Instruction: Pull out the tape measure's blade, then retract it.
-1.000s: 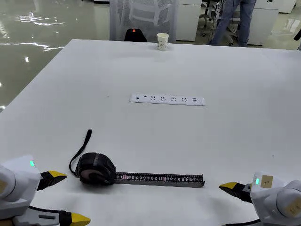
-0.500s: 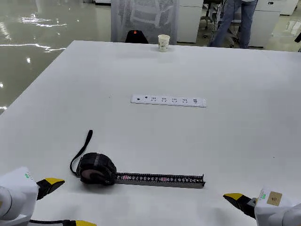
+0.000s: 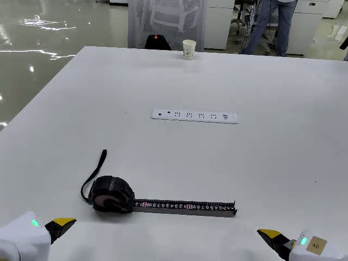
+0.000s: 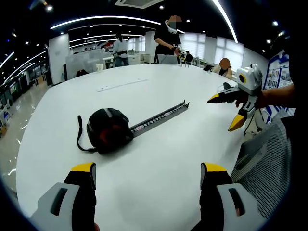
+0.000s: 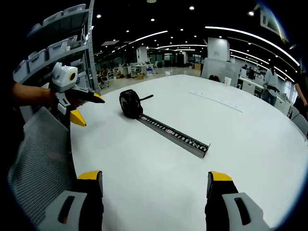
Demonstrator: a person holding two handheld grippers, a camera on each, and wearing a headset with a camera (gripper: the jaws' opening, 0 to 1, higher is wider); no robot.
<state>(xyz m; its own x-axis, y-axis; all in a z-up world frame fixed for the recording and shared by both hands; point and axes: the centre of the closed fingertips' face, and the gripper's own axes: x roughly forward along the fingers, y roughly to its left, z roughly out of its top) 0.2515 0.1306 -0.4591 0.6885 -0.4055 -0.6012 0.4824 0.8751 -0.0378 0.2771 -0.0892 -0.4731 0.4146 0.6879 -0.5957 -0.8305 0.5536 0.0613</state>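
A black tape measure (image 3: 111, 194) lies on the white table (image 3: 163, 81) near its front edge, wrist strap (image 3: 93, 174) curling to the left. Its blade (image 3: 185, 206) is drawn out to the right and lies flat. My left gripper (image 4: 148, 171) stands open and holds nothing, short of the case (image 4: 109, 130); one yellow fingertip (image 3: 62, 222) pokes in at the lower left. My right gripper (image 5: 155, 177) is open too, apart from the blade's end hook (image 5: 204, 148), with its fingertip (image 3: 269, 235) at the lower right. Each gripper faces the other across the tape measure (image 5: 130, 103).
A white power strip (image 3: 194, 116) lies mid-table. A paper cup (image 3: 188, 48) stands at the far edge, with a mesh chair (image 3: 166, 19) behind it. A person (image 3: 269, 22) stands at the back right. Bare table surrounds the tape measure.
Both grippers have drawn back toward the table's near edge and sunk lower in the head view. The tape measure and its drawn-out blade lie as before.
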